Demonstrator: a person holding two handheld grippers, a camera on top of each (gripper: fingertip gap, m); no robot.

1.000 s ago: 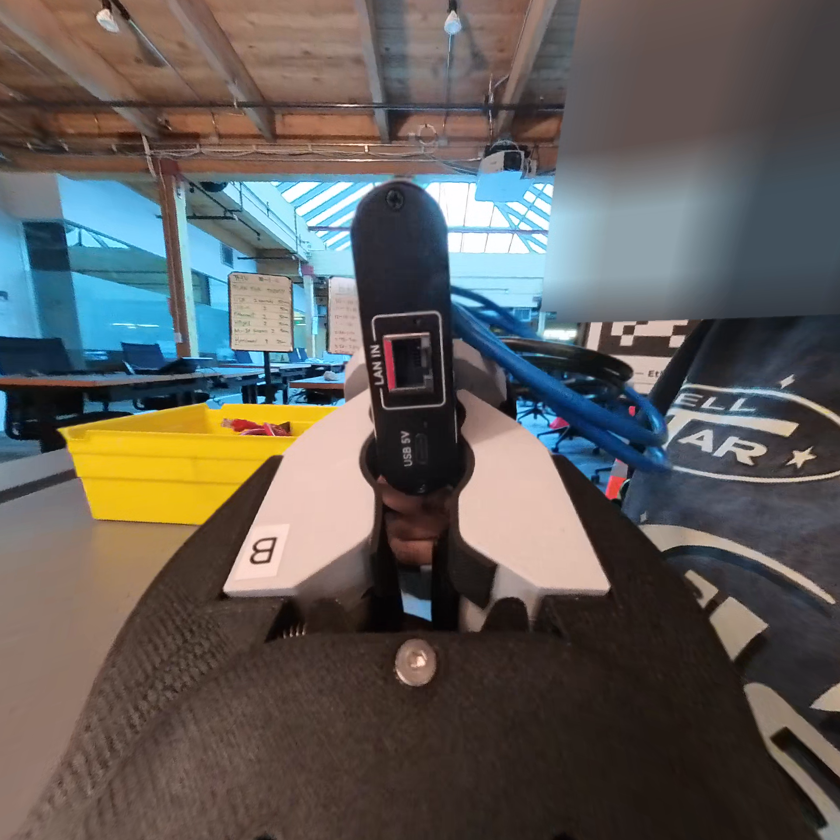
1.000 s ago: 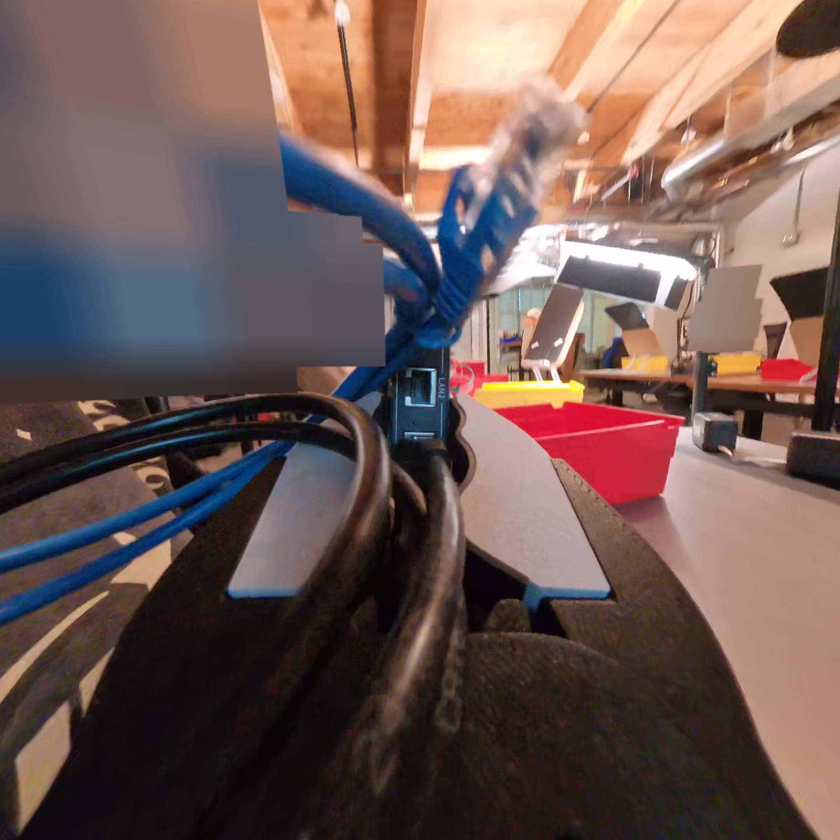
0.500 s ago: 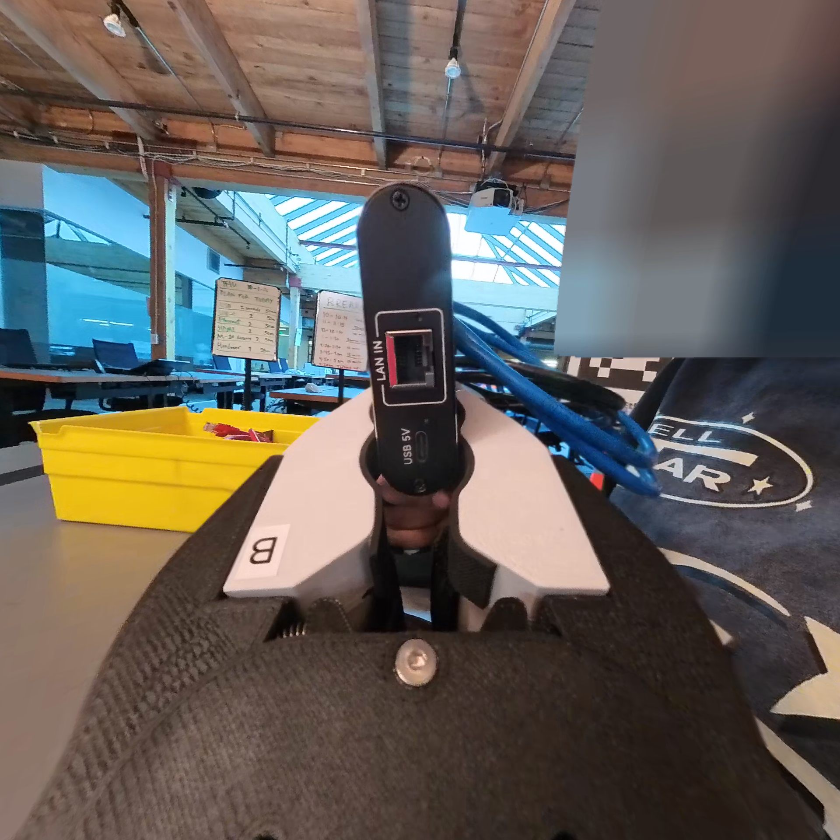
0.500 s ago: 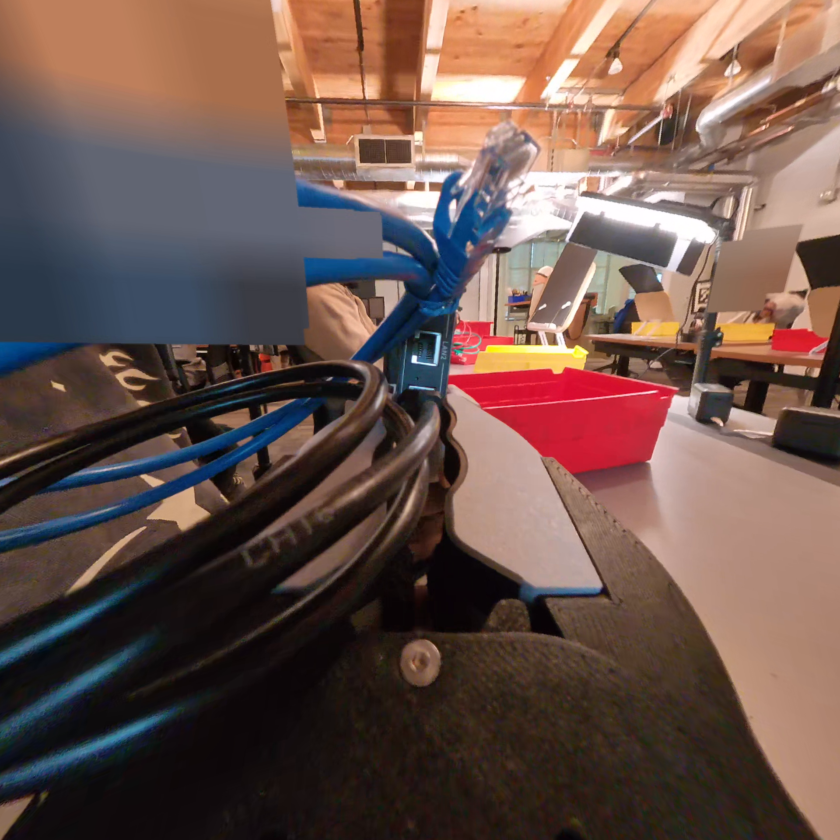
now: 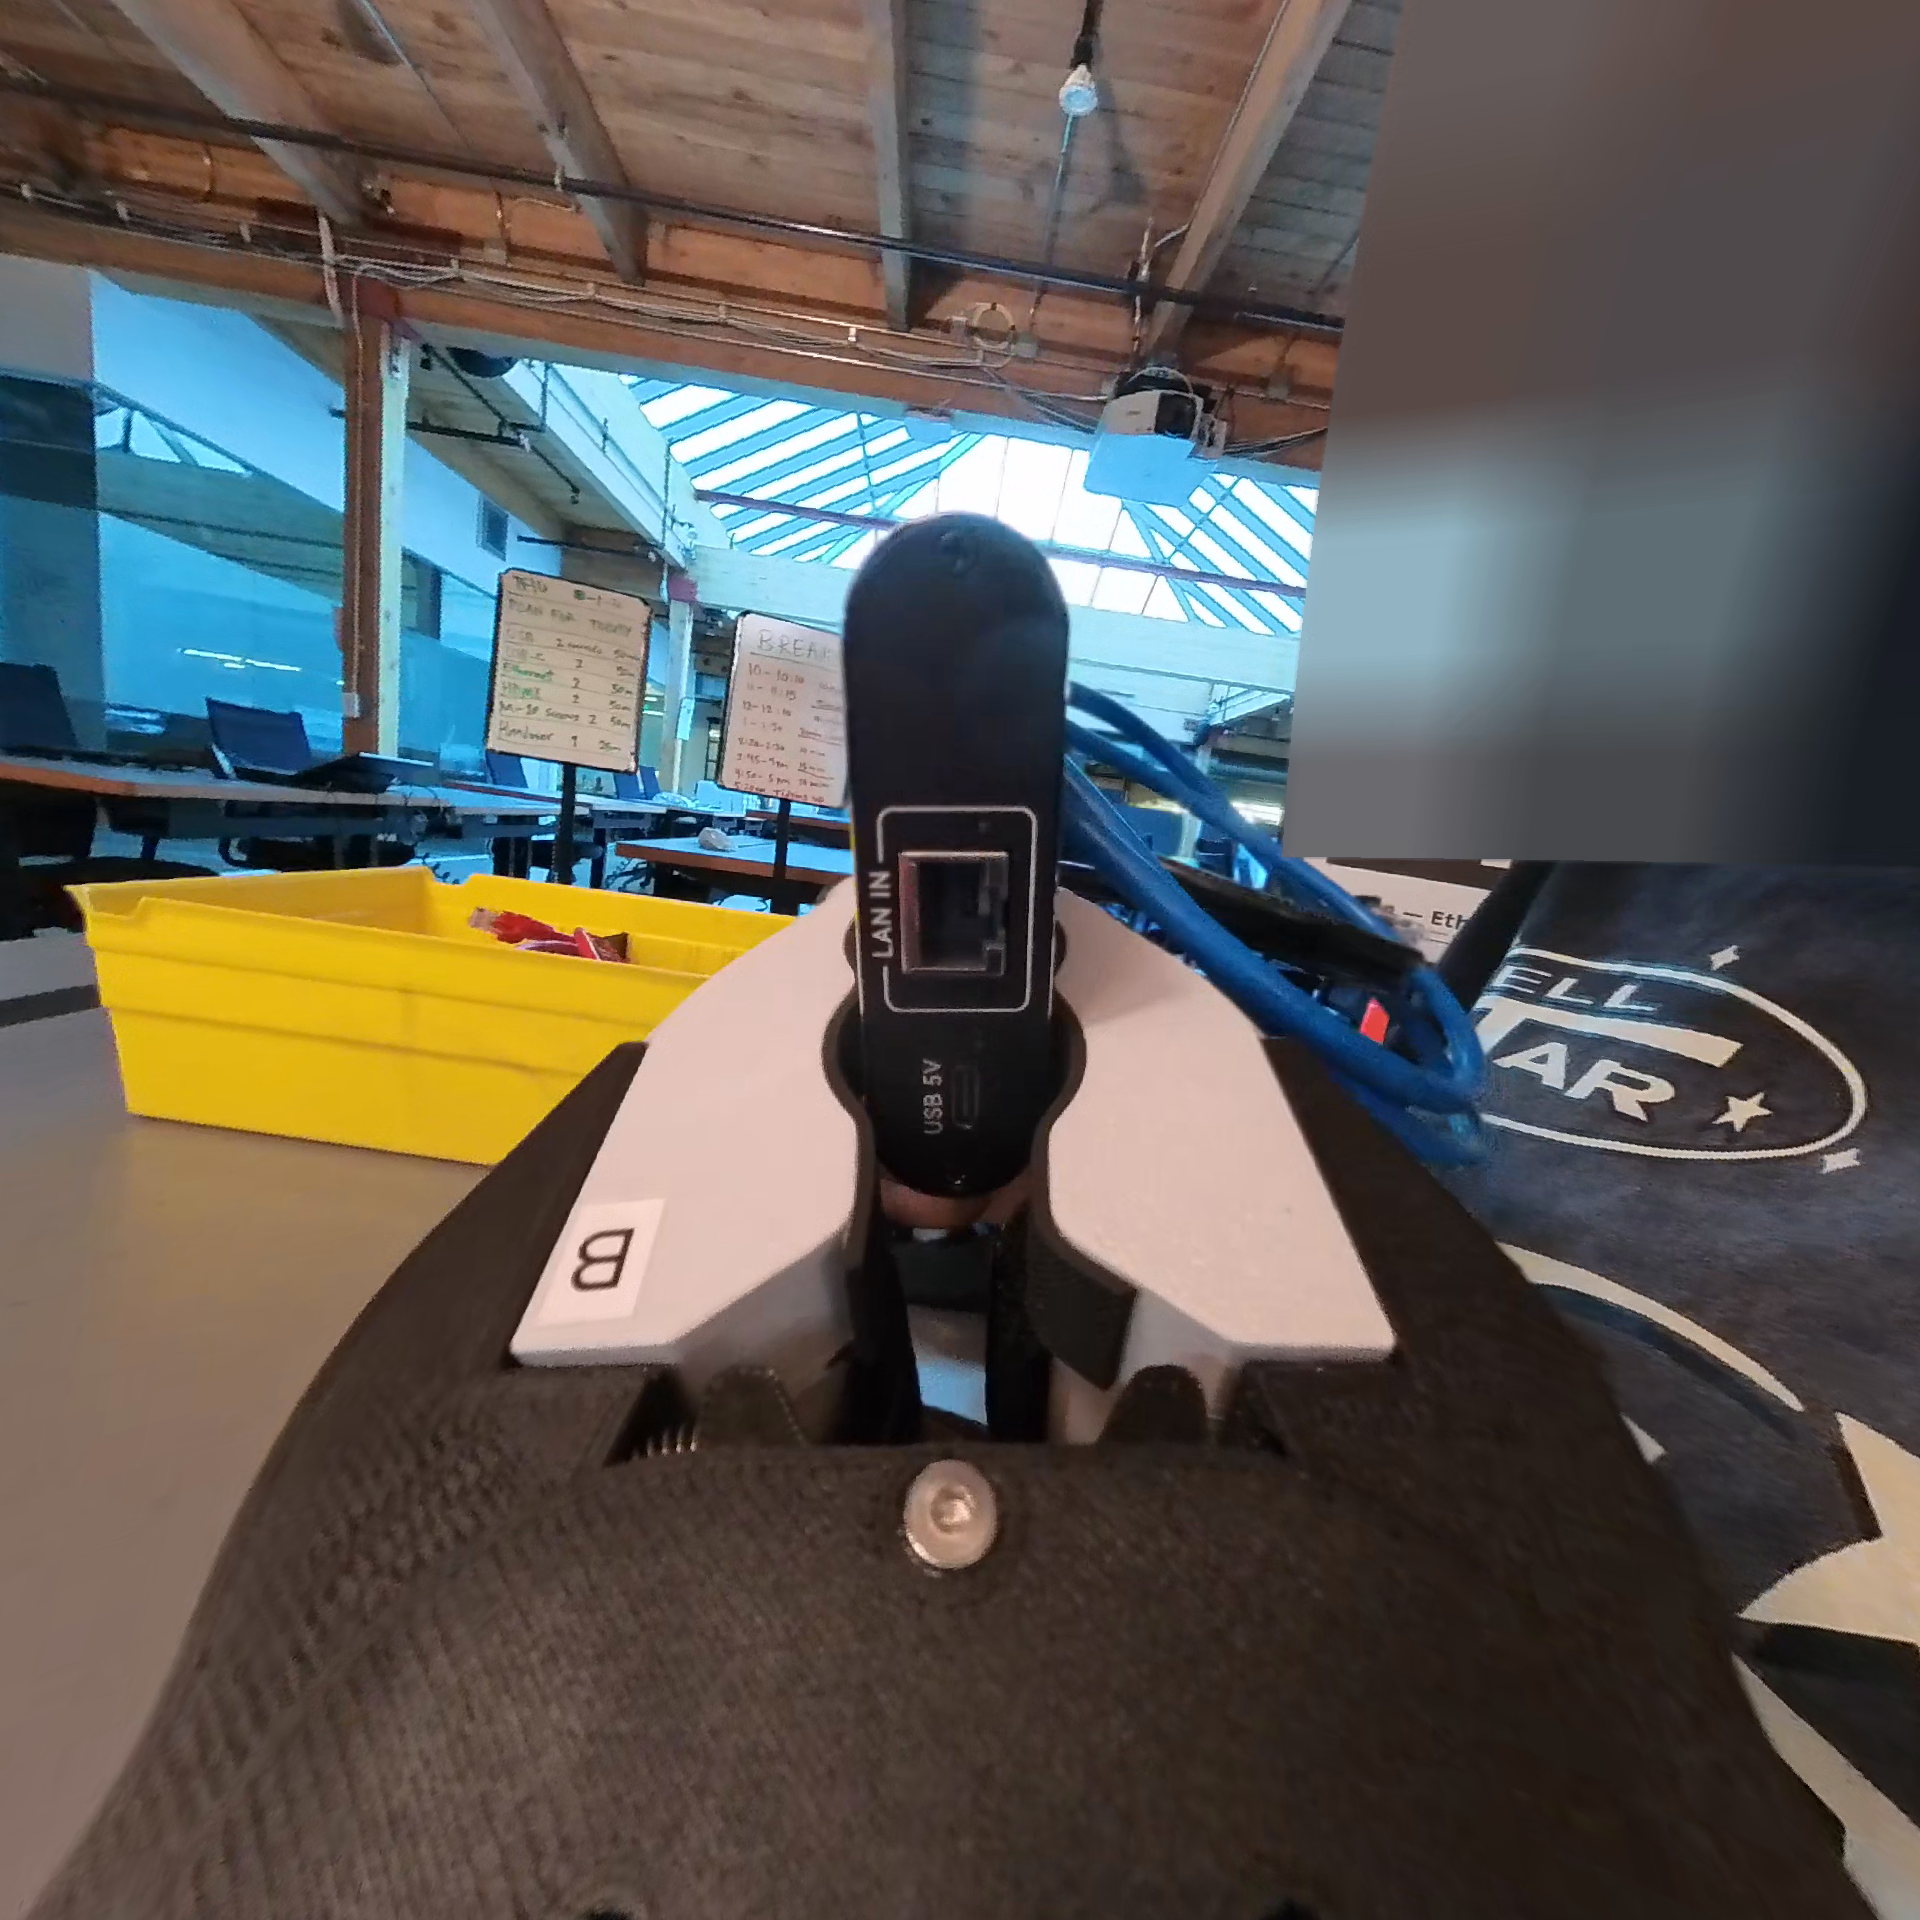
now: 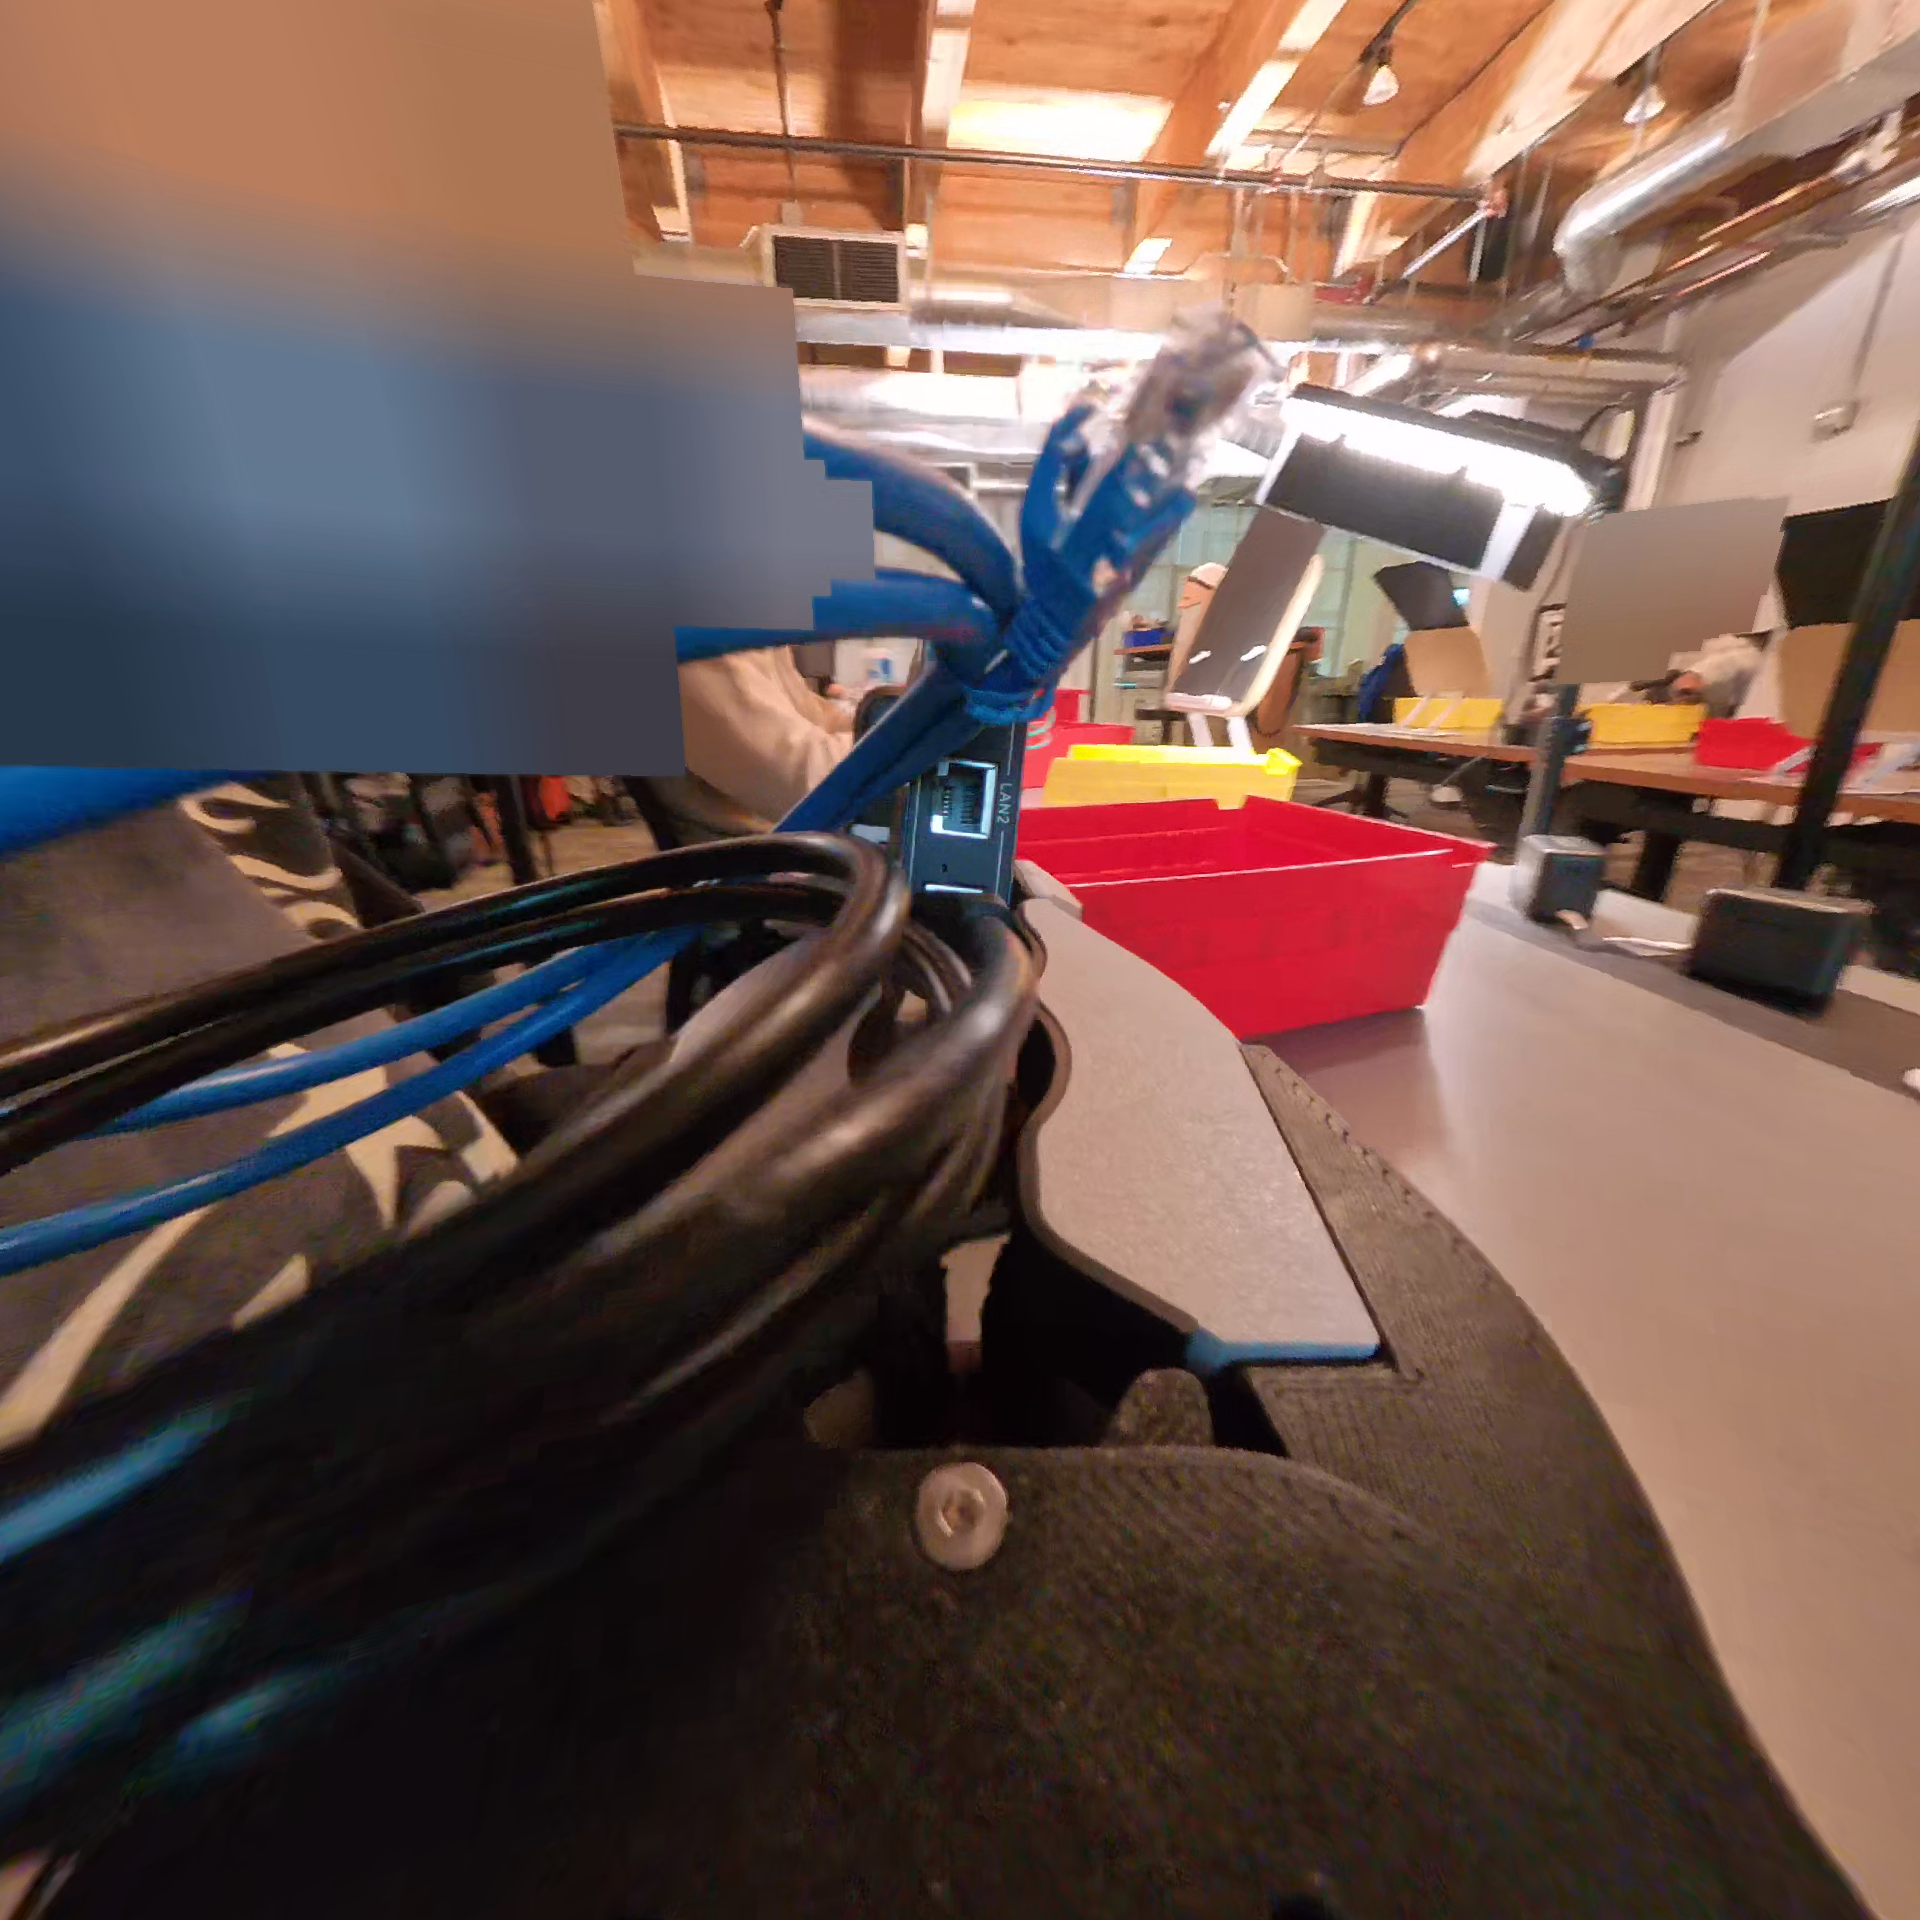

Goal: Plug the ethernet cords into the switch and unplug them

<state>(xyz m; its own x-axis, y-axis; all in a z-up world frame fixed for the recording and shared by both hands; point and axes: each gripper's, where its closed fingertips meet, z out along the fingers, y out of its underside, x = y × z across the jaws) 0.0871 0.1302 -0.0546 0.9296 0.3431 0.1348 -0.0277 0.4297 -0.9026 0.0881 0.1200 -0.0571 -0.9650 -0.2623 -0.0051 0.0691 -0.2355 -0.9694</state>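
My left gripper point(image 5: 954, 935) is shut on a black switch point(image 5: 951, 717) and holds it upright, off the table. The switch's end face, with an empty network port and a small USB port, faces the left camera. In the right wrist view the switch's other end point(image 6: 961, 821) shows an empty port. My right gripper point(image 6: 977, 920) sits right at it, fingers close together on a black ethernet cord point(image 6: 727, 1039) that runs to the port below. The black cord's coil hides the left finger. A blue ethernet cord point(image 6: 1081, 551) sticks up behind, its clear plug point(image 6: 1184, 395) free.
A yellow bin point(image 5: 312, 1018) stands on the grey table point(image 5: 156, 1299) to the left. A red bin point(image 6: 1247, 914) stands to the right of my right gripper. A person in a dark printed shirt point(image 5: 1683, 1195) is close behind both grippers. Blue cord loops point(image 5: 1299, 977) hang there.
The switch now sits lower between my left fingers. The black cord coil has slid over my right gripper's left finger. The blue plug has swung right.
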